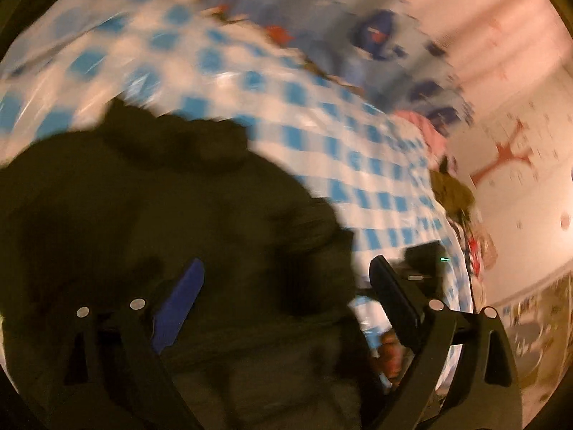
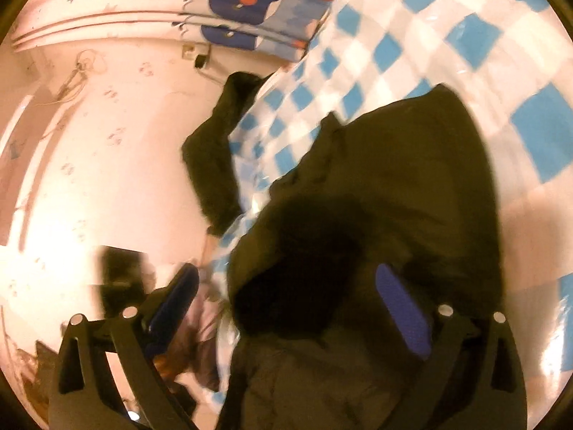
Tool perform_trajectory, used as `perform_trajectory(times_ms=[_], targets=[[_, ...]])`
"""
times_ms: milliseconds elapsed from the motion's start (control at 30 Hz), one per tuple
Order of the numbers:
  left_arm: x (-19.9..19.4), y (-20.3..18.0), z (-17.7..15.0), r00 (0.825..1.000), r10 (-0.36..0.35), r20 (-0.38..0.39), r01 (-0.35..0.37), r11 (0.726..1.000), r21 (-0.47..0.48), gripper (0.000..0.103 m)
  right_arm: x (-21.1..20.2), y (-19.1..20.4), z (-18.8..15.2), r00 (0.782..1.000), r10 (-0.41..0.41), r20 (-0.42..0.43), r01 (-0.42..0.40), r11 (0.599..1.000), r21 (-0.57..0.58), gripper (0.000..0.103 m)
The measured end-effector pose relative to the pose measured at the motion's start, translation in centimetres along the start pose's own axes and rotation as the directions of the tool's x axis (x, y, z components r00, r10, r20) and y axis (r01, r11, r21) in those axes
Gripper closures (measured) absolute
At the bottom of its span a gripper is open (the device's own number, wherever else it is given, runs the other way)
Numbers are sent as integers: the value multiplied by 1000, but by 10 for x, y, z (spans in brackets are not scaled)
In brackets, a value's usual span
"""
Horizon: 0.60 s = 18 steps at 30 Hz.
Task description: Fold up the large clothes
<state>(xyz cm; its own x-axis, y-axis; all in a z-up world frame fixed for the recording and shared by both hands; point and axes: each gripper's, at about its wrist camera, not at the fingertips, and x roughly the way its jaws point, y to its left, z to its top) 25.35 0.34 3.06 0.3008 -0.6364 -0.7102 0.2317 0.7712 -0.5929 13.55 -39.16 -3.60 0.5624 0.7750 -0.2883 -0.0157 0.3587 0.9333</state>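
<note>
A large dark olive garment lies on a table covered with a blue-and-white checked cloth. My left gripper is open just above the garment, its jaws wide apart and nothing between them. In the right wrist view the same garment is bunched up, and one dark part hangs over the table's left edge. My right gripper is open above the garment near that edge. The left wrist view is blurred by motion.
The checked cloth covers the table. A blue curtain with dark whale prints hangs behind it. A pink wall is to the left, and in the left wrist view the pink wall is to the right. Brown and pink items sit by the table's edge.
</note>
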Motion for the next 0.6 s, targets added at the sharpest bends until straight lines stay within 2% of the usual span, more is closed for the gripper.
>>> perform_trajectory(times_ms=[67, 167, 267, 300, 333, 433, 500, 600], targets=[[-4, 43, -2, 1000, -3, 8, 3, 995, -98, 13, 13, 3, -1, 999, -22, -33, 22, 1000, 3, 7], [-10, 84, -7, 999, 4, 36, 2, 987, -161, 13, 33, 7, -2, 995, -69, -70, 68, 998, -10, 7], [-17, 98, -12, 999, 12, 49, -4, 987, -160, 13, 38, 14, -4, 997, -48, -62, 45, 998, -45, 7], [-19, 99, -12, 998, 24, 55, -15, 989, -148, 13, 35, 20, -5, 997, -69, -38, 65, 994, -88, 7], [-20, 100, -12, 998, 31, 58, -22, 989, -143, 13, 33, 24, -6, 996, -87, -27, 83, 989, -119, 12], [-23, 105, -11, 997, 53, 63, -44, 989, -144, 13, 29, 39, -4, 984, -177, -4, 173, 967, -188, 88], [-26, 107, -10, 996, 61, 66, -51, 988, -147, 13, 20, 68, -8, 973, -228, 44, 230, 925, -303, 88], [-35, 109, -10, 993, 76, 85, -62, 987, -151, 13, 1, 104, -20, 959, -249, 132, 282, 862, -422, 90]])
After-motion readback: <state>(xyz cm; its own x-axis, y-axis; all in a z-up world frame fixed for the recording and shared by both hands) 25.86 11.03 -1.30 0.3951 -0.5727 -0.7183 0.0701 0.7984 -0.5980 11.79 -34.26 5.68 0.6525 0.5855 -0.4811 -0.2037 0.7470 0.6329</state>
